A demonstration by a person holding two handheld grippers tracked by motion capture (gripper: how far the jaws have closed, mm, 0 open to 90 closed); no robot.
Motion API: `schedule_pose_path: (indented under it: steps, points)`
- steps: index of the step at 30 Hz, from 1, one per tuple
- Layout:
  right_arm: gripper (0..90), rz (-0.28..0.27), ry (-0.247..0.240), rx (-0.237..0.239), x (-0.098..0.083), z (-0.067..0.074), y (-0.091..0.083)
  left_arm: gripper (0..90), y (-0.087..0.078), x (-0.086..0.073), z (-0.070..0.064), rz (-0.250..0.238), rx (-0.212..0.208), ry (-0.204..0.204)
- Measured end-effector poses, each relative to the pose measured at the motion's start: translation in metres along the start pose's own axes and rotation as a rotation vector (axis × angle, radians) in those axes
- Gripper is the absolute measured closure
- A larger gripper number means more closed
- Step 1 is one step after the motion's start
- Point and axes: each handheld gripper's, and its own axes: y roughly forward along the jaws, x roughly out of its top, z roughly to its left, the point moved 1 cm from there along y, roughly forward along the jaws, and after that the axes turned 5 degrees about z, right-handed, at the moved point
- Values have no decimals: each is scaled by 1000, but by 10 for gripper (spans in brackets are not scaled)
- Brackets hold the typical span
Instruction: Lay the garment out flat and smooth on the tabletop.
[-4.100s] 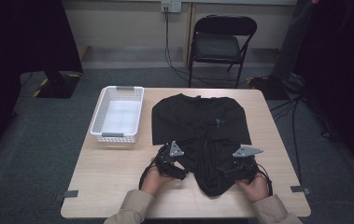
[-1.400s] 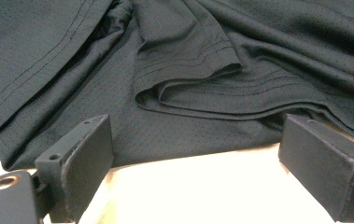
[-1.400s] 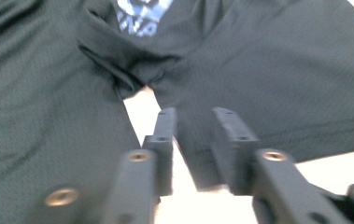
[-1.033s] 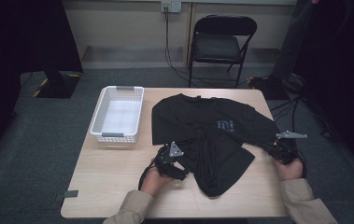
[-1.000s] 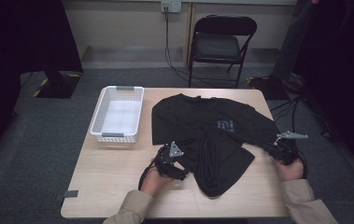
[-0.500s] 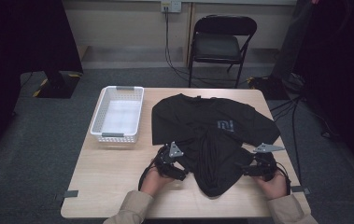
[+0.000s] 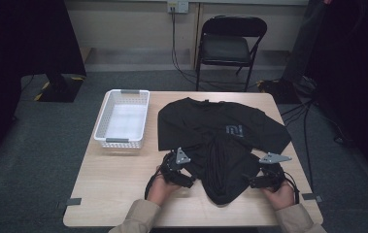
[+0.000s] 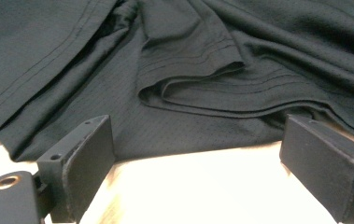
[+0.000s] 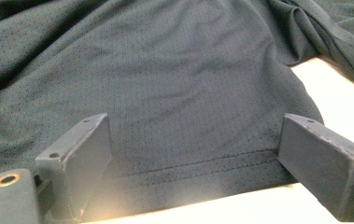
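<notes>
T-shirt (image 7: 220, 145) between both open tongs

High view overhead, gripper views close (shared shirt (image 7: 220, 145)) — table-level

The hand-held gripper (image 8: 198, 172) has its jaws wide apart over the pale worktop (image 8: 202, 186); folded black shirt (image 8: 202, 70) lies just ahead.

The place looks like a lab or studio room set up for recording. A bare wooden table (image 7: 123, 179) stands on grey carpet (image 7: 36, 160), tape marks (image 7: 73, 201) at its edge. Behind it are a black folding chair (image 7: 230, 46), trailing cables (image 7: 312, 111) and a wall socket (image 7: 177, 6).
</notes>
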Motion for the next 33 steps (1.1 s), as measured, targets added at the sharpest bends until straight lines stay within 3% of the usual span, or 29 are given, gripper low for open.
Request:
schedule_pose_path:
  steps: [5,8,15,16,17,21,22,25,29,33]
  points:
    - [95,-1,-1,2,0,0,0,138,-8,-3,5,17,31,-51]
    - [95,0,-2,2,0,0,0,146,-13,-4,8,2,13,-62]
    - [95,0,-2,2,0,0,0,147,-36,-7,30,-59,68,-147]
    - [95,-1,-1,2,0,0,0,160,-41,-10,39,-57,108,-151]
    - [95,-1,-1,2,0,0,0,178,-41,-10,39,-57,108,-151]
    - [95,-1,-3,3,0,0,0,211,-44,-19,58,-26,185,-177]
    - [95,-1,-3,3,0,0,0,243,-43,-24,67,-14,198,-202]
    - [95,-1,-3,3,0,0,0,340,-43,-26,73,-23,203,-230]
    - [95,-1,-4,4,0,-1,0,432,-39,-25,81,-14,225,-246]
    - [95,-1,-4,4,0,-1,0,491,-34,-22,86,-51,229,-307]
